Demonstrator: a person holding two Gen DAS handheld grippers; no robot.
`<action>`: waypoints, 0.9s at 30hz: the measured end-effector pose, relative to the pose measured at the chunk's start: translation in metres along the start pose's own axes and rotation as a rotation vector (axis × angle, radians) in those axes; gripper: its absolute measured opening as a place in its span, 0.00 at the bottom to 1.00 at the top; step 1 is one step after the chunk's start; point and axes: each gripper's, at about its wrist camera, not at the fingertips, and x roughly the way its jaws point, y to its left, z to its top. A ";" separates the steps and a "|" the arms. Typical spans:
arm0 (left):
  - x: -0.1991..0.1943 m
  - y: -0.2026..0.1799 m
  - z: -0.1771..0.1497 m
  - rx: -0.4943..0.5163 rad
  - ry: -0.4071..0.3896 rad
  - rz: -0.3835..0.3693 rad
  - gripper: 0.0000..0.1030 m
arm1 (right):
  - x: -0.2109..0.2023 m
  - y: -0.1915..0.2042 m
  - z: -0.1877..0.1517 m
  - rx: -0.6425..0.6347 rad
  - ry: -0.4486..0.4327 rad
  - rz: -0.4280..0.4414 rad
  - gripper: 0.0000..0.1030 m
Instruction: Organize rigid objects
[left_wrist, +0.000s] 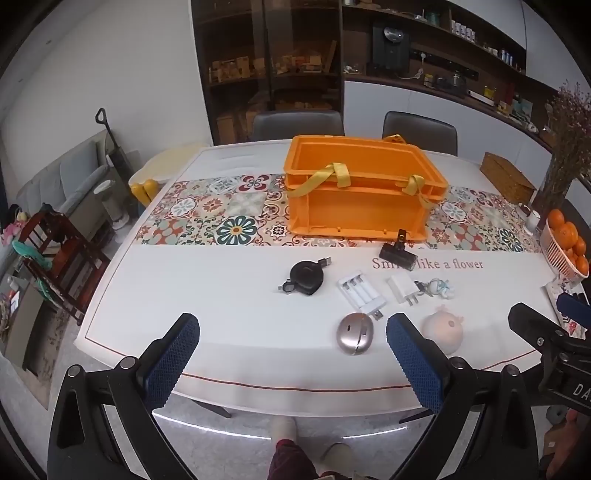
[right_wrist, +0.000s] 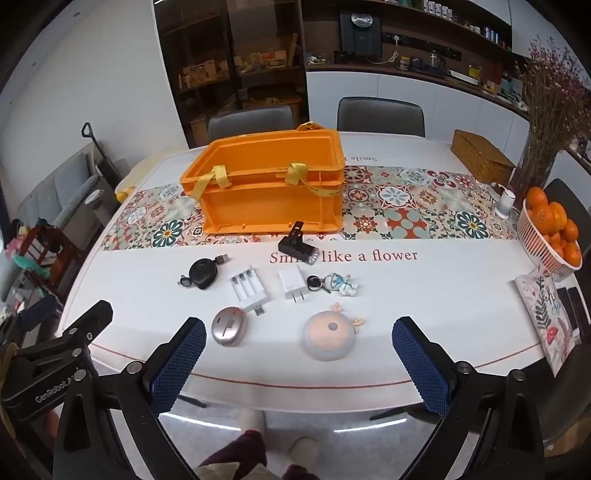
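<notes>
Both your left tongs and right tongs hang apart and empty at the counter's near edge; the silver mouse at 11 o'clock looks smooth and slippery, so pinch its flanks; the dome light probably wants a rim grip; the orange crate stands open at 12 o'clock, with bare room around.

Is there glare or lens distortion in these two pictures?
Left wrist view: fisheye bends the table edge and darkens corners; bright strips reflect under the edge. Right wrist view: same bending; the orange crate and printed words stay sharp.
</notes>
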 end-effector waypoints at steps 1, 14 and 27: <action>0.000 0.001 0.000 0.000 -0.001 -0.002 1.00 | 0.001 0.000 0.000 0.000 -0.001 0.000 0.99; 0.001 -0.001 0.001 -0.003 0.006 -0.010 1.00 | -0.001 -0.005 0.001 0.010 0.000 0.007 0.99; 0.002 -0.004 0.000 -0.004 0.016 -0.005 1.00 | -0.001 -0.007 0.002 0.011 0.008 0.013 0.99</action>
